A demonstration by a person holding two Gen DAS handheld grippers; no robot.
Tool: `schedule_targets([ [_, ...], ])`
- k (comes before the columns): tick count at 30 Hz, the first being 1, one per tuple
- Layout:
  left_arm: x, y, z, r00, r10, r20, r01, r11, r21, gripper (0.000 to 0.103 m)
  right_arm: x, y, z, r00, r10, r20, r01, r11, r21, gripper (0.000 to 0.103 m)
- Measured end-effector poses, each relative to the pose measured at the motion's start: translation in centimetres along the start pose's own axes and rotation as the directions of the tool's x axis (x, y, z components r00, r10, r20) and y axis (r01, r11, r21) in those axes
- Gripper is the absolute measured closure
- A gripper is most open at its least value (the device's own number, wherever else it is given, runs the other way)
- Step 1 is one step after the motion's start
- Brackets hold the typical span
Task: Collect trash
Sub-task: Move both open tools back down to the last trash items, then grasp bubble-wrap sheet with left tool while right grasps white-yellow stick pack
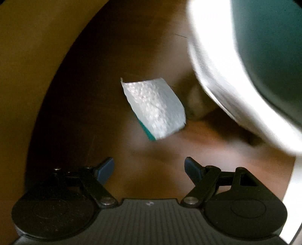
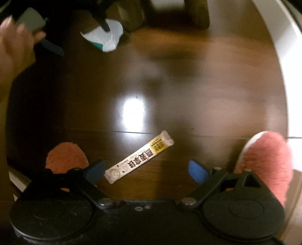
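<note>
A silver foil wrapper with a teal edge (image 1: 153, 108) lies on the dark wood floor ahead of my left gripper (image 1: 149, 168), which is open and empty. The same wrapper (image 2: 105, 37) shows far off at the top left of the right wrist view, beside the other hand-held gripper (image 2: 51, 47). A long white and yellow snack stick packet (image 2: 139, 157) lies on the floor just ahead of my right gripper (image 2: 146, 170), between its blue fingertips (image 2: 196, 171). That gripper is open and empty.
A white rim of a teal bin (image 1: 217, 75) fills the right of the left wrist view. Two fuzzy pink slippers (image 2: 268, 162) (image 2: 66, 156) flank the right gripper. A white curved edge (image 2: 281, 37) runs along the right, and furniture legs (image 2: 196, 15) stand at the top.
</note>
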State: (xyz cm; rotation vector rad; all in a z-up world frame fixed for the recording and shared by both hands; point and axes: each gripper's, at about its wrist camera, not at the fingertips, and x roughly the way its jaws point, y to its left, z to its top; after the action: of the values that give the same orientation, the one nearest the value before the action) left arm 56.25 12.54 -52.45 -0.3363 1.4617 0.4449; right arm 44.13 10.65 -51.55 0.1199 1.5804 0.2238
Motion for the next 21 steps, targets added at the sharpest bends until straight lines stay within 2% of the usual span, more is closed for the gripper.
schedule_targets([
  [10, 5.8, -1.4, 2.8, 0.999, -0.034, -0.005, 0.034, 0.999, -0.005, 0.022, 5.1, -1.6, -0.3, 0.995, 0.082, -0.06, -0.071, 0.982, 0.178, 0.011],
  [14, 7.4, -1.6, 2.9, 0.999, -0.022, -0.025, 0.023, 0.999, 0.022, 0.022, 6.4, -1.4, -0.7, 0.995, 0.067, -0.078, -0.051, 0.981, 0.186, 0.013],
  [19, 8.7, -1.0, 3.8, 0.998, -0.051, -0.036, 0.05, 0.999, -0.007, 0.022, 7.3, -1.5, 0.2, 0.996, 0.061, -0.057, -0.042, 0.954, 0.297, 0.018],
  [21, 8.7, -0.8, 3.7, 0.998, -0.057, -0.041, 0.056, 0.998, -0.005, 0.022, 7.4, -1.2, 0.7, 0.998, 0.031, -0.046, -0.014, 0.944, 0.329, 0.018],
])
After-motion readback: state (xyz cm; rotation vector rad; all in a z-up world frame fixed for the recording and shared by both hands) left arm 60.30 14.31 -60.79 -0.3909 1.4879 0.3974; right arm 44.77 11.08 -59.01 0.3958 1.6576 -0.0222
